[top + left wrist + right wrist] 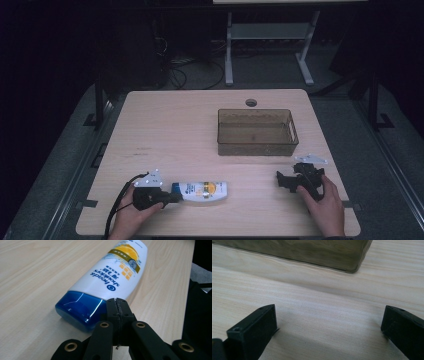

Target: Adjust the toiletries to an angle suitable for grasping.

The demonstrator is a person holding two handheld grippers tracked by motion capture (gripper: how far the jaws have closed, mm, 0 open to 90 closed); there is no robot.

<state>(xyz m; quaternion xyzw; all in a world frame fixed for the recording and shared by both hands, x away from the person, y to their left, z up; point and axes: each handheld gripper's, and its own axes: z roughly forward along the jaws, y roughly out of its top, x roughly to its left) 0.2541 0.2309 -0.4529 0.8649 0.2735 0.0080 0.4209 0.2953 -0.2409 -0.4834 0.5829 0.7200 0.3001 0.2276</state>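
Early stage, by the look of things: nothing gripped, nothing in the bin. Nearest, at the front left of the bench (165, 125), left gripper (167, 197) with fingers (117, 308) pressed together on nothing, tips right at the blue cap of the shampoo bottle (200, 190). Bottle flat on its side, cap toward that gripper; glossy white plastic, flattened oval body, translucent blue cap, yellow-and-white label. Front right, well apart from the bottle, right gripper (285, 181) low over pale wood grain, black blocky fingers (253, 333) spread wide and empty. Farther back, a smoky translucent rectangular plastic bin (257, 131), rounded corners, empty. Probably left: gripping, lifting, carrying to the bin.
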